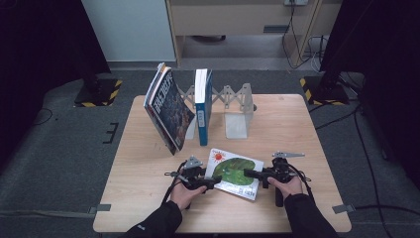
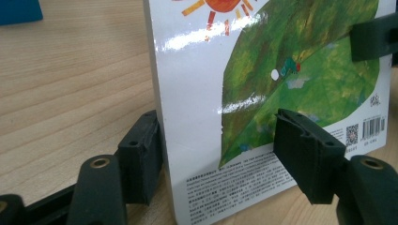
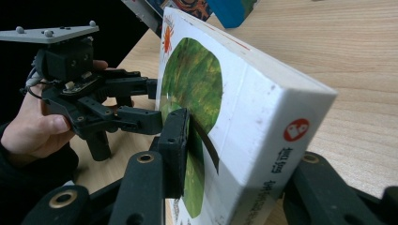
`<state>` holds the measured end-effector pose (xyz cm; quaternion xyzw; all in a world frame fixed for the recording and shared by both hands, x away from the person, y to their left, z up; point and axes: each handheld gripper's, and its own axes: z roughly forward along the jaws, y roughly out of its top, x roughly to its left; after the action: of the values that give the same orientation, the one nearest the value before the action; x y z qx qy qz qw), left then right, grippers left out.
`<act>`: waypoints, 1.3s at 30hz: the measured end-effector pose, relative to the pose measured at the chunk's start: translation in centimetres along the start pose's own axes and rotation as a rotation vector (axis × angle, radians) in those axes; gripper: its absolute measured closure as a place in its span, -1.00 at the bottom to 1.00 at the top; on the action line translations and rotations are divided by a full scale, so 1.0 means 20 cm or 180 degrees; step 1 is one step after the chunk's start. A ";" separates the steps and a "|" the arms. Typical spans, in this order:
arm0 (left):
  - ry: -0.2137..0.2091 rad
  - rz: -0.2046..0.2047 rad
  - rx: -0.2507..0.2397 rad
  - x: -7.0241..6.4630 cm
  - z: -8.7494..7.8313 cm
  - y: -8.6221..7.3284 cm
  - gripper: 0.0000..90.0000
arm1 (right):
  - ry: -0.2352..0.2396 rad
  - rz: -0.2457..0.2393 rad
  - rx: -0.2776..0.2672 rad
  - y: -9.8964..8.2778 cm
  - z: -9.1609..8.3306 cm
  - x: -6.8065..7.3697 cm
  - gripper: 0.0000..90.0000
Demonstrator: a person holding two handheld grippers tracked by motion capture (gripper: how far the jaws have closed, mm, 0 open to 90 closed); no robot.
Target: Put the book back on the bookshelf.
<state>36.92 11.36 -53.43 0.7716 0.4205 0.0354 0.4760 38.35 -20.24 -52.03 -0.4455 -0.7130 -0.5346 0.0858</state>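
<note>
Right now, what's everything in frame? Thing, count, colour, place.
picture book: 1, white cover with green leaf and orange sun, flat at the table's near middle, between both grippers
leaning books: a few, dark and pale covers, tilted against the rack's left end
blue book: 1, blue spine, upright in the rack
book rack: 1, pale, expandable, at the far middle of the table
table: 1, light wood
stand bases: 2, black with yellow stripes, on the floor at the far corners
left gripper: 1, black, jaws either side of the picture book's left edge
right gripper: 1, black, jaws over the book's right edge at the spine
hands: 2, dark sleeves, near edge
</note>
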 end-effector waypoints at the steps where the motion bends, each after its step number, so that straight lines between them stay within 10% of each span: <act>1: 0.0004 0.0012 0.0000 0.00 0.00 0.00 -0.25 | -0.0009 -0.0002 -0.0003 0.00 0.00 0.00 0.36; 12: 0.0005 0.0032 -0.0009 0.00 0.01 0.00 -0.27 | -0.0014 0.0033 0.0161 -0.05 0.03 0.01 0.25; 25: 0.0064 -0.0011 -0.0145 0.01 -0.02 0.02 -0.25 | 0.0352 0.0111 0.0083 -0.02 0.01 0.04 0.67; 39: 0.0165 -0.0020 -0.0129 0.02 -0.05 0.03 -0.26 | -0.0043 -0.0049 -0.0368 0.04 -0.07 0.04 0.68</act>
<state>37.05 12.31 -52.60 0.7593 0.4343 0.0623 0.4807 37.90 -20.83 -50.45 -0.4478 -0.6849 -0.5725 0.0511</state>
